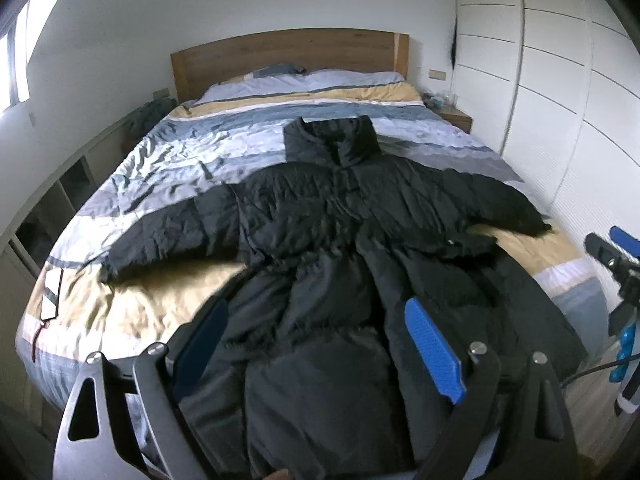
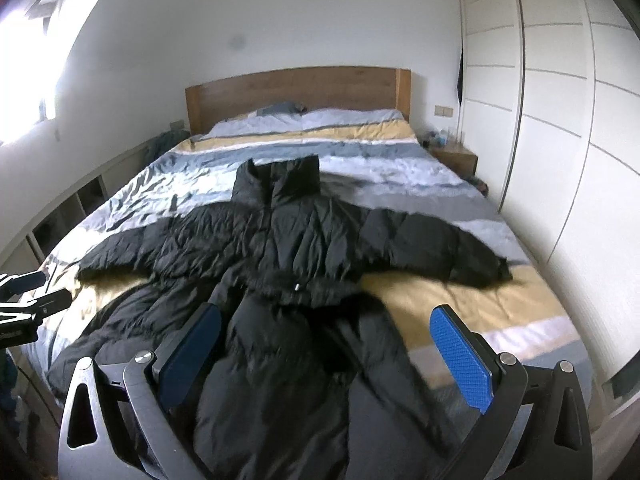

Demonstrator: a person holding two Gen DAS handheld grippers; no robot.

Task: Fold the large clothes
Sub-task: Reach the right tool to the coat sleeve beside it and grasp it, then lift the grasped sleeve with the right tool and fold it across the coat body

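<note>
A long black puffer coat [image 1: 340,216] lies spread face up on the bed, collar toward the headboard, sleeves out to both sides, hem hanging toward me. It also shows in the right wrist view [image 2: 288,248]. My left gripper [image 1: 316,332] is open and empty, hovering above the coat's lower part near the foot of the bed. My right gripper [image 2: 326,344] is open and empty above the coat's lower right part. The right gripper also shows at the right edge of the left wrist view [image 1: 608,248], and the left gripper at the left edge of the right wrist view [image 2: 36,292].
The bed [image 1: 168,168] has a striped blue, white and yellow duvet and a wooden headboard [image 1: 288,56]. A white wardrobe [image 1: 560,80] runs along the right. A nightstand [image 2: 456,160] stands at the far right. Low shelves [image 1: 48,216] line the left wall.
</note>
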